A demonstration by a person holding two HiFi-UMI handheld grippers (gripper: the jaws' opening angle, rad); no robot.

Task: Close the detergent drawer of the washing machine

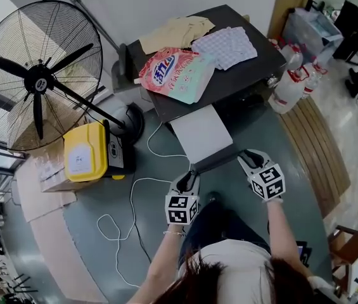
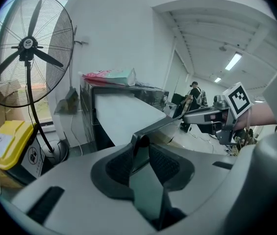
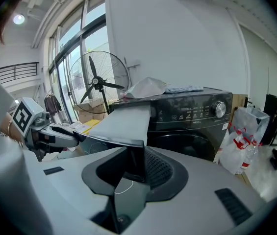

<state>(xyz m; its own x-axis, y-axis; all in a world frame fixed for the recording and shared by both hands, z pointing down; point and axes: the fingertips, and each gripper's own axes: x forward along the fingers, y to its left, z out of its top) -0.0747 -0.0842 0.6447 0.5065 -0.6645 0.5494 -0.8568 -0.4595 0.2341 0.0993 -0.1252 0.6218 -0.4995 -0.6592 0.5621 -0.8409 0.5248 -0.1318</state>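
**Item: detergent drawer [image 1: 201, 132], washing machine [image 1: 258, 75], black front-loader.**

- Location: drawer is pulled far out of the machine's upper left, a long pale grey tray w/ a dark front panel [image 1: 220, 159] toward us. Not yet closed.
- Why held so: we have one gripper at each end of the panel. We judge that's so the push goes in square along the runners and the tray doesn't rack or jam.
- Left gripper [image 1: 191, 173]: in the left gripper view [image 2: 142, 155] the jaws are nearly together, ribbed pads [image 2: 165, 163] pinching the panel's left corner. Clenched on the panel, nothing else betw. them.
- Right gripper [image 1: 247, 159]: in the right gripper view [image 3: 136, 163] the panel's right corner sits betw. the jaws, the visible pad [image 3: 158, 168] against it. Also clamped, narrow opening.
- Each gripper shows in the other's view, across the panel.
- On machine top: detergent bag [image 1: 177, 75], beige folded garment [image 1: 175, 33], checked cloth [image 1: 226, 45]. All well back from the drawer, so no obstruction that we can see.
- Surroundings: pedestal fan [image 1: 39, 75] and yellow container [image 1: 85, 152] to the left; spray bottles [image 1: 289, 87] to the right; white cable [image 1: 137, 189] on the floor near the left gripper.
- Next, as we judge: a level push from both sides toward the machine.
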